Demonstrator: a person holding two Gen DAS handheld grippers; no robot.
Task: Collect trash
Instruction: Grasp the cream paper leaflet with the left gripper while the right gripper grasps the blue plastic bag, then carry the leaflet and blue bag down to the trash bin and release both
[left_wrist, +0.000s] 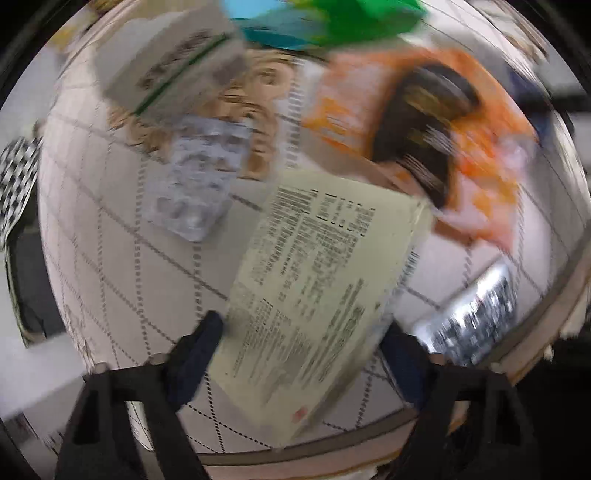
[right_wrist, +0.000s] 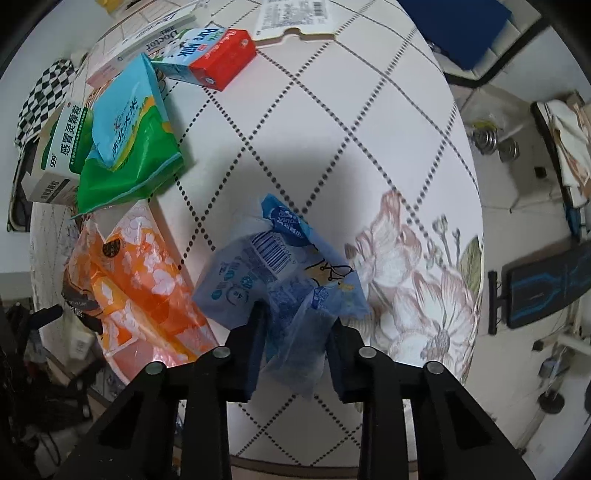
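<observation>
The crumpled blue wrapper (right_wrist: 280, 266) lies near the table's front edge, and the right gripper (right_wrist: 293, 347) is clenched on its lower, bunched end. It looks like thin film: light, soft and slippery, so a pinch on that gathered part is likely to hold better than one on a loose flap. In the left view a pale printed box (left_wrist: 314, 288) sits between the fingers of the left gripper (left_wrist: 306, 354); the blur hides whether the pads press on it. Flat and stiff-looking, it should take a grip across its narrow sides. An orange bag (right_wrist: 136, 284), a green and blue pouch (right_wrist: 125, 136) and a milk carton (right_wrist: 210, 55) lie on the tablecloth (right_wrist: 332, 147). No bin shows.
</observation>
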